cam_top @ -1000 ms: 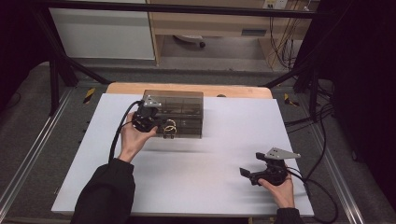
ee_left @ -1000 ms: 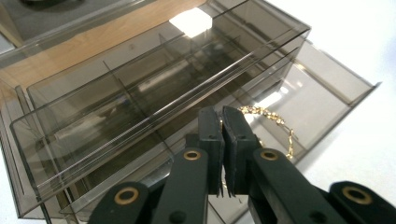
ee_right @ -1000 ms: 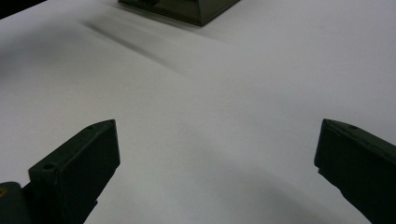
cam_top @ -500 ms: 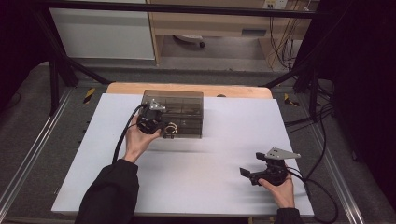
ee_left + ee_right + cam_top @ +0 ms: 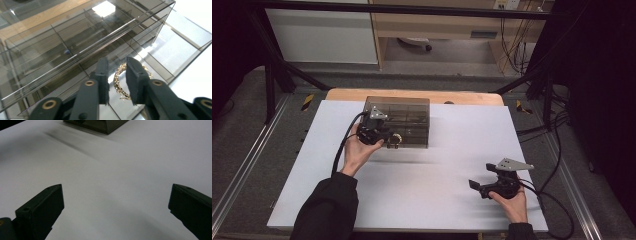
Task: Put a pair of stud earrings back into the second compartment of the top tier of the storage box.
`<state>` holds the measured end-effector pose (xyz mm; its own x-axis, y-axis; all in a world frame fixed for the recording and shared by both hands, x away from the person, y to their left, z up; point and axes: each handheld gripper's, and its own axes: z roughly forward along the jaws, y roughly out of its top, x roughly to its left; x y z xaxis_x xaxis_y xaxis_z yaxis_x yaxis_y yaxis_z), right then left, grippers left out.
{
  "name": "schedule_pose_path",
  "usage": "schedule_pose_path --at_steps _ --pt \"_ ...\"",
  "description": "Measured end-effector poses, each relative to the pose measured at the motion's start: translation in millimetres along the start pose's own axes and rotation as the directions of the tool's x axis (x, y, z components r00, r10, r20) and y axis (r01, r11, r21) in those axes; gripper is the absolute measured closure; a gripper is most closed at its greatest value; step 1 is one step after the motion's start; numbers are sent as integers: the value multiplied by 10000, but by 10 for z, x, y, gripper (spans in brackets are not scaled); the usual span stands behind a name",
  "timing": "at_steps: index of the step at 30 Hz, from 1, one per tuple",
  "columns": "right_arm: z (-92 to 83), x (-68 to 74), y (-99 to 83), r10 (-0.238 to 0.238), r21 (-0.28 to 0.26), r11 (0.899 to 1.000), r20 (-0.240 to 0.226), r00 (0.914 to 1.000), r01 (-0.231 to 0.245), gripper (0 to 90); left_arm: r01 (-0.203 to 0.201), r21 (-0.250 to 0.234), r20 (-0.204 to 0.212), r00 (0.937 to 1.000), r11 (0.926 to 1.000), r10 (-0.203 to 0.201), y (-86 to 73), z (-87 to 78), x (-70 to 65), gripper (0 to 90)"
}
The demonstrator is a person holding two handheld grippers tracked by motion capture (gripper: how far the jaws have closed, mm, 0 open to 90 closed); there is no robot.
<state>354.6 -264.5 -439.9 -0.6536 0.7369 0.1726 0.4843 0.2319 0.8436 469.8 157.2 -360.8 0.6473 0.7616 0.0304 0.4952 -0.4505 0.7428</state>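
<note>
Two grippers show on the white surface [image 5: 422, 185], well apart from each other. The left gripper [image 5: 384, 136] sits at the front of a smoked transparent box [image 5: 404, 112] that stands at the far middle of the surface, just before the bare wooden edge [image 5: 412, 95]. Compared with a second ago, the left hand [image 5: 357, 150] has moved rightward along the box front and slightly nearer to it, and the forearm now angles more steeply toward the box. A black cable [image 5: 343, 145] loops from the gripper down past the wrist.

In the left gripper view the left gripper [image 5: 117, 75] has its jaws a narrow gap apart, with a gold chain bracelet [image 5: 119, 80] lying between and beyond them on a clear tray [image 5: 175, 50] that juts from the foot of the box [image 5: 75, 40]. Whether the jaws touch the bracelet I cannot tell; they are not pressed together. In the high view the bracelet [image 5: 396, 140] shows as a small gold ring at the box's front wall, just beside the gripper.

The right gripper [image 5: 477, 186] rests near the front right of the surface, held by the right hand [image 5: 512, 200], in the same place as in both earlier frames. Its jaws are spread wide in the right gripper view [image 5: 115, 202], with nothing but bare white surface [image 5: 120, 170] between them and a corner of the box [image 5: 100, 125] far ahead.
</note>
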Motion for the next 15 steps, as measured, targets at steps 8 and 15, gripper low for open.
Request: schedule_pose_path --at_steps 8,15 --pt "-2 1 1 16 -21 10000 -16 10000 -17 6 309 -302 148 9994 9991 -304 -56 -220 -10 509" --pt "-2 2 1 30 -21 10000 -14 10000 -30 6 89 -791 356 9993 9968 -61 -147 -340 10 362"
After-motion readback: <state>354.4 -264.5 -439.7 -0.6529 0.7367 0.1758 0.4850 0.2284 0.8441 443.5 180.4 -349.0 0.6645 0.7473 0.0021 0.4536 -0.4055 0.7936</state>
